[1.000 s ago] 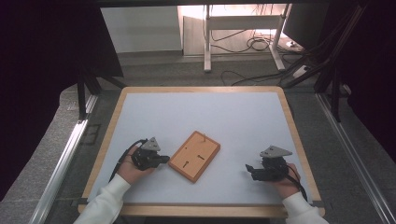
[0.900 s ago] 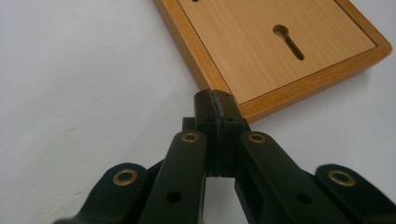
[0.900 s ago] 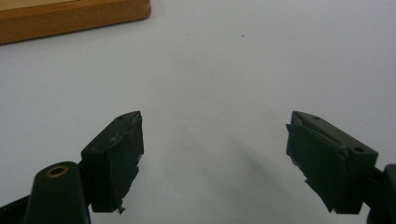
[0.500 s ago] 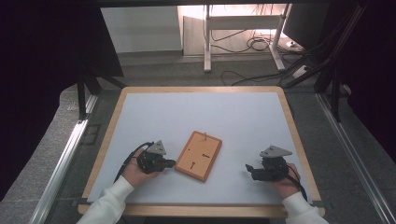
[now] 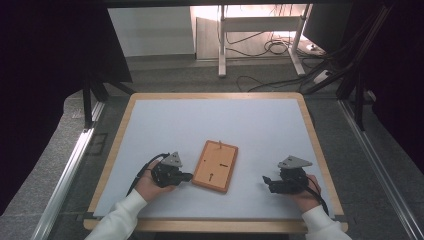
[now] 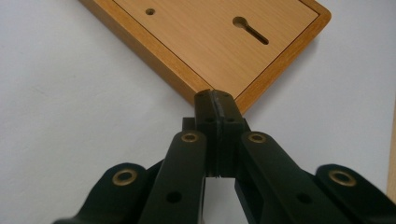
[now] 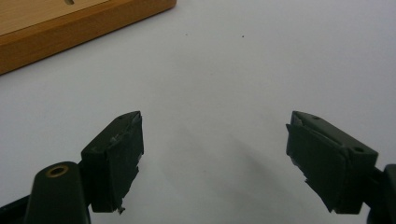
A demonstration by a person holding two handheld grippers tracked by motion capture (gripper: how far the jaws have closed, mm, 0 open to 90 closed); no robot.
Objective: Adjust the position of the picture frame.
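Observation:
A flat wooden board (image 5: 216,166) with keyhole slots lies on the white table top (image 5: 210,125), near the front. My left gripper (image 5: 189,176) is shut with nothing between its jaws, and its tip rests against the board's near left corner. The left gripper view has those closed jaws (image 6: 216,95) meeting the corner of the board (image 6: 210,37). My right gripper (image 5: 266,181) lies low on the table to the right of the board, apart from it. Its jaws (image 7: 215,121) stand open over bare white surface, with the board's edge (image 7: 70,23) at the upper left.
The table has a raised wooden rim (image 5: 311,131). Behind it are desk legs (image 5: 221,45) and loose cables (image 5: 260,47) on the floor. Metal rails (image 5: 70,165) run along both sides. Dark screens stand at left and right.
My left gripper has slid toward the board's near corner. The board has turned from a strong tilt to nearly square with the table and shifted slightly right. The right gripper has stayed still.

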